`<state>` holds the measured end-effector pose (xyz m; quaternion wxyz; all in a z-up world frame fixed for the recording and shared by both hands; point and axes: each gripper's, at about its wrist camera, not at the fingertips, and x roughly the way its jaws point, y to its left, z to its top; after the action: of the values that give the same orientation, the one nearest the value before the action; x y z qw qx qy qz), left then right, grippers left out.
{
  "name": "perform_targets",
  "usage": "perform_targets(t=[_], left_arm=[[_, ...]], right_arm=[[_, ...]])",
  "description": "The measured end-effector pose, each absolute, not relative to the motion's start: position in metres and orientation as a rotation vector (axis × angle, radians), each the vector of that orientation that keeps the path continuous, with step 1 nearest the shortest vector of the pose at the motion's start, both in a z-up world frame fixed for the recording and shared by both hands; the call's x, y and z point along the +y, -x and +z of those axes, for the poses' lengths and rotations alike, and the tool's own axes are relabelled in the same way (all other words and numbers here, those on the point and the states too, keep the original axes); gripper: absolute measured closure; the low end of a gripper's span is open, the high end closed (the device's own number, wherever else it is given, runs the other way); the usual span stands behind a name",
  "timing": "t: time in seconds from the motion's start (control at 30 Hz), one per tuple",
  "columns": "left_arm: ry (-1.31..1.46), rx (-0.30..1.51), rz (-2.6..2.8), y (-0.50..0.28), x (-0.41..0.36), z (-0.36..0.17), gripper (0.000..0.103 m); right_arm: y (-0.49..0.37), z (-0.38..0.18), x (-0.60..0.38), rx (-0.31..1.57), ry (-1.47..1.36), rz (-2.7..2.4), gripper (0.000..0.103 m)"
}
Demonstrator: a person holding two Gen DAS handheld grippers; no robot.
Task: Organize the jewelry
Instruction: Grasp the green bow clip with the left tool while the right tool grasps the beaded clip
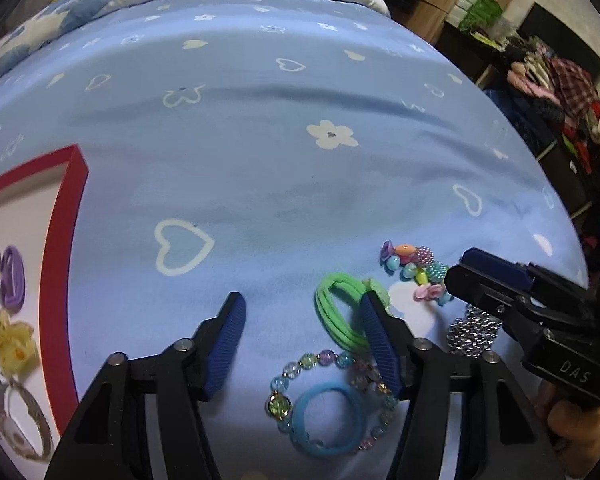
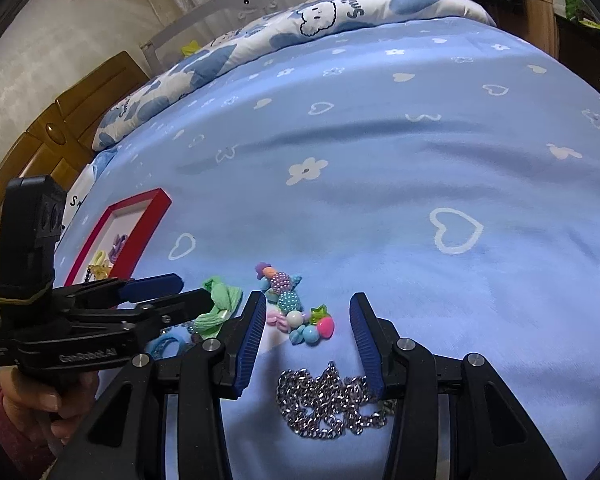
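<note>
- My left gripper [image 1: 302,334] has its fingers apart at a middling gap and holds nothing; only bed sheet shows between the blue pads.
- Its right-hand finger [image 1: 380,344] lies across the green hair tie [image 1: 338,316], which sits just beside that pad, outside the gap rather than in it.
- Just below those fingers lie the clear beaded bracelet [image 1: 300,364] and the blue hair tie [image 1: 328,420] inside its loop, both nearer to my left gripper than to the other.
- My right gripper [image 2: 308,320] is also part-open and empty; the silver chain [image 2: 328,404] is heaped low between its fingers, nearer the right-hand finger, with no clear long axis.
- The colourful bead bracelet [image 2: 296,312] lies just past those fingertips, running away from me and slightly leftward.
- I judge the chain is the right hand's natural pick, since it already sits inside that gap, while the left must shift sideways to straddle the green tie.
- The red-rimmed box [image 1: 66,240] lies well to the left, holding a purple tie, a yellow flower piece and a ring-like piece, so the left hand is nearer to it.
- Everything rests on the light-blue bed sheet [image 1: 260,160] printed with hearts and flowers; a cloud-print quilt [image 2: 320,16] lies at the far edge, and shelves with clothes [image 1: 560,92] stand to the right.
</note>
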<state>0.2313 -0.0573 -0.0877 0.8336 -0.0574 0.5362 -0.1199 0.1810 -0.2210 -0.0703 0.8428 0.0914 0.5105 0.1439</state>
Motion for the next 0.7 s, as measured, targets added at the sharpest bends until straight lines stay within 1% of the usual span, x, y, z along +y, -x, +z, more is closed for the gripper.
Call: perform_targets(t=[0.03, 0.07, 0.1, 0.13, 0.23, 0.3, 0.33, 0.37, 0.4, 0.43, 0.7], left_arm=[[0.103, 1.135, -0.260, -0.232, -0.060, -0.089, 0.069], [0.096, 1.138, -0.269, -0.233, -0.061, -0.091, 0.076], [0.095, 1.141, -0.280, -0.234, -0.062, -0.092, 0.086], [0.095, 1.141, -0.290, -0.234, -0.062, -0.092, 0.094], [0.091, 1.133, -0.298, -0.232, -0.060, -0.090, 0.098], [0.094, 1.123, -0.299, -0.230, -0.059, -0.088, 0.099], [0.098, 1.118, -0.300, -0.229, -0.058, -0.087, 0.099], [0.102, 1.112, -0.301, -0.227, -0.057, -0.085, 0.099], [0.109, 1.105, -0.301, -0.226, -0.056, -0.083, 0.099], [0.117, 1.097, -0.301, -0.223, -0.054, -0.081, 0.099], [0.173, 1.030, -0.284, -0.197, -0.029, -0.054, 0.100]], right_arm=[[-0.182, -0.072, -0.221, 1.083, -0.191, 0.305, 0.058], [-0.183, -0.073, -0.220, 1.086, -0.190, 0.305, 0.058], [-0.184, -0.075, -0.220, 1.088, -0.188, 0.306, 0.058], [-0.185, -0.076, -0.219, 1.090, -0.184, 0.307, 0.058], [-0.186, -0.079, -0.215, 1.094, -0.162, 0.310, 0.057], [-0.184, -0.079, -0.210, 1.094, -0.130, 0.311, 0.061], [-0.183, -0.080, -0.206, 1.097, -0.110, 0.315, 0.067], [-0.182, -0.080, -0.203, 1.098, -0.089, 0.316, 0.079], [-0.181, -0.080, -0.201, 1.098, -0.074, 0.315, 0.081], [-0.180, -0.079, -0.199, 1.093, -0.062, 0.315, 0.089], [-0.172, -0.062, -0.201, 1.044, -0.123, 0.323, 0.090]])
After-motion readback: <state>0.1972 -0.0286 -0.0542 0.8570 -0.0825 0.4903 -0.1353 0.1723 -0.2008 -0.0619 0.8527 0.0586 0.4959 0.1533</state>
